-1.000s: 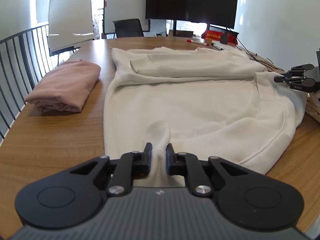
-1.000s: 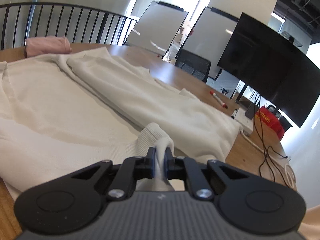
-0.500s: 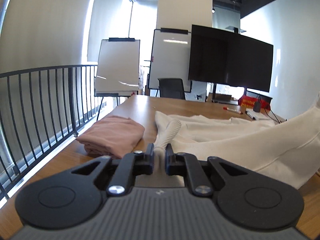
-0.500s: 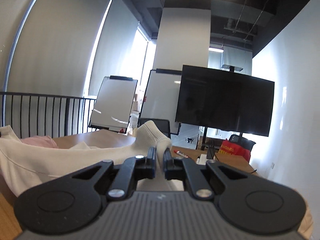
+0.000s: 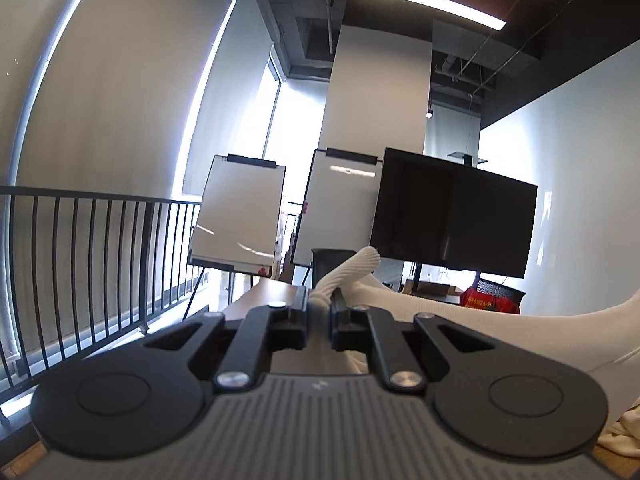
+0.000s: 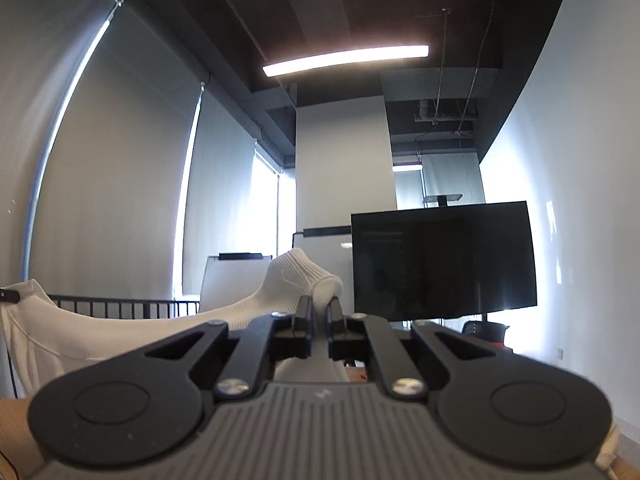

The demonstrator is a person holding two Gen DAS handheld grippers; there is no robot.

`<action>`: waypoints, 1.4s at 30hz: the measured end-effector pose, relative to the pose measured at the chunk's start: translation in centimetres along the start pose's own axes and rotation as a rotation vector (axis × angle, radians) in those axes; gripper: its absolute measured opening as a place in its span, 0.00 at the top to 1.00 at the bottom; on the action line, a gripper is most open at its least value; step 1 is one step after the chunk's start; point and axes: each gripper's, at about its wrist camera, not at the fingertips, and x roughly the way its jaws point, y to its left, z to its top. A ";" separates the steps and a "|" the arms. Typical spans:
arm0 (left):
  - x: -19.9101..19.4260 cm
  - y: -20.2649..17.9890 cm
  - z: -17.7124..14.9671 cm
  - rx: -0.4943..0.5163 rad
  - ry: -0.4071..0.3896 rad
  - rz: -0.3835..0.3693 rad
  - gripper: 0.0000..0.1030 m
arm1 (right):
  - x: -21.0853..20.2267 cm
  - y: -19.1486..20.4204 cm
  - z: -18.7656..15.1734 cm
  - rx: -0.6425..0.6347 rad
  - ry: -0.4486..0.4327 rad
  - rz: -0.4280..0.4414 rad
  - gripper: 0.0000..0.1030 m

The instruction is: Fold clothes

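A cream sweatshirt [image 5: 500, 320] hangs lifted between both grippers. My left gripper [image 5: 319, 303] is shut on its ribbed hem, which sticks up past the fingertips, and the cloth stretches away to the right. My right gripper [image 6: 319, 307] is shut on another ribbed part of the same sweatshirt [image 6: 132, 332], whose cloth sags off to the left. At the far left of the right wrist view, the tip of the left gripper [image 6: 8, 295] pinches the other end. Both grippers point about level, so the table top lies mostly hidden under them.
A black railing [image 5: 92, 264] runs along the left. Two whiteboards [image 5: 240, 220] and a large dark screen [image 5: 452, 224] stand beyond the wooden table [image 5: 272, 292]. A red bag [image 5: 488, 302] and a dark chair [image 5: 332, 258] sit at the far end.
Both grippers rose and tilted up from looking down at the spread sweatshirt to pointing level. The hem lifted off the table with them. The pink folded garment dropped out of view.
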 end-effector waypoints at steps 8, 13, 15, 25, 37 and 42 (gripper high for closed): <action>2.9 -1.2 -2.1 0.048 0.061 0.031 0.91 | 0.4 -1.2 -1.4 -0.020 0.075 0.010 0.93; 8.6 -2.0 -4.2 0.095 0.146 0.034 0.91 | 4.1 -2.0 -5.2 -0.037 0.180 -0.020 0.93; 11.8 -2.5 -4.3 0.125 0.155 0.031 0.91 | 6.7 -2.9 -6.8 -0.041 0.226 -0.045 0.93; 30.2 -3.9 -7.4 0.205 0.243 0.080 0.76 | 25.1 -7.4 -13.0 -0.090 0.490 -0.178 0.74; 25.3 6.0 -13.6 0.004 0.584 0.028 0.46 | 13.7 -9.8 -20.3 0.257 0.674 -0.063 0.38; 22.0 7.6 -13.6 -0.067 0.626 -0.016 0.38 | 11.3 -8.9 -19.7 0.294 0.700 -0.043 0.33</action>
